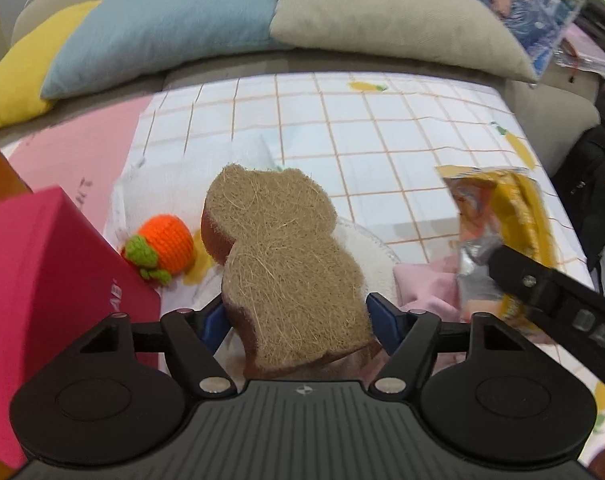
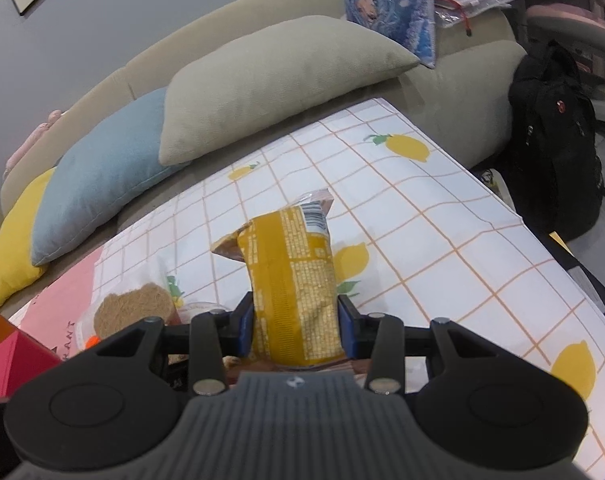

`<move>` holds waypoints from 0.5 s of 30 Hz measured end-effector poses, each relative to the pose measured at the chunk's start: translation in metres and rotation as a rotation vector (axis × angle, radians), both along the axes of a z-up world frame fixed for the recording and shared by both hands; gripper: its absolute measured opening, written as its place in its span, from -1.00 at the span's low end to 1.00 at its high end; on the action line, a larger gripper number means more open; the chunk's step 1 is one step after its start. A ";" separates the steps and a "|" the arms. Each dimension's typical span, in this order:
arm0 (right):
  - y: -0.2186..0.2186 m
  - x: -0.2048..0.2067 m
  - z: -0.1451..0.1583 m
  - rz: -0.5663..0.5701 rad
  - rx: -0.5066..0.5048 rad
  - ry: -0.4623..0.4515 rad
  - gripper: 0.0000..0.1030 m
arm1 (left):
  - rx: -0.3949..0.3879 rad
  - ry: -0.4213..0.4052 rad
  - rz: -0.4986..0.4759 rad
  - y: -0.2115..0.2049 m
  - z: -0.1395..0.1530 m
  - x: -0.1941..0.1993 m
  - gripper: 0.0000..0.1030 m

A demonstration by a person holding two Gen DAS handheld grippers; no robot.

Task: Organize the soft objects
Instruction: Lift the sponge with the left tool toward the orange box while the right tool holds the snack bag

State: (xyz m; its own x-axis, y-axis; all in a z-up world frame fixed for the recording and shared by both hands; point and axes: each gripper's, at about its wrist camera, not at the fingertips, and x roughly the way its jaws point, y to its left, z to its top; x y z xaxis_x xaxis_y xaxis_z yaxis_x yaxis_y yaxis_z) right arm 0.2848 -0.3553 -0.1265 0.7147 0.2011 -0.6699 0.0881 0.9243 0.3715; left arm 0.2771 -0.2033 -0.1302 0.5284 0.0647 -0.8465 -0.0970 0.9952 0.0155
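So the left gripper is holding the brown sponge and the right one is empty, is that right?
Not quite. The left gripper does hold the brown sponge, but the right gripper is not empty: the right wrist view shows its fingers closed on a yellow snack packet.

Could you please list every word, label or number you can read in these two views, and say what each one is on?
"AB": partial white letters on the red box, the rest cut off.
"ANT": end of a word on the pink sheet; its start is hidden.
"AS": raised letters on the right tool's arm, partly out of frame.
Yellow snack packet: barcode and fine print, too small to read.
Brown sponge: no text.
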 end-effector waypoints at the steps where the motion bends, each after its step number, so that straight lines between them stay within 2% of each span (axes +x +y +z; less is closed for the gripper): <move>1: 0.001 -0.001 0.001 0.007 -0.004 -0.008 -0.21 | -0.007 -0.012 -0.014 0.001 0.007 -0.004 0.59; 7: 0.006 -0.007 0.007 0.038 0.006 -0.051 -0.21 | 0.009 -0.079 -0.118 0.007 0.045 -0.035 0.57; 13: 0.027 -0.027 0.013 0.114 -0.049 -0.084 -0.21 | -0.027 -0.140 -0.182 0.027 0.074 -0.070 0.57; 15: 0.035 -0.037 0.016 0.136 -0.065 -0.082 -0.21 | -0.072 -0.148 -0.200 0.036 0.081 -0.081 0.57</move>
State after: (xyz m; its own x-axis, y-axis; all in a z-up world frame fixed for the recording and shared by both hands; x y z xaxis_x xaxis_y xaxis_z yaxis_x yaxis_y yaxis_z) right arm 0.2483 -0.3208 -0.1110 0.7371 0.2576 -0.6248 -0.0675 0.9480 0.3111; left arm 0.1960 -0.1674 -0.0494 0.6433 -0.1114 -0.7575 0.1057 0.9928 -0.0562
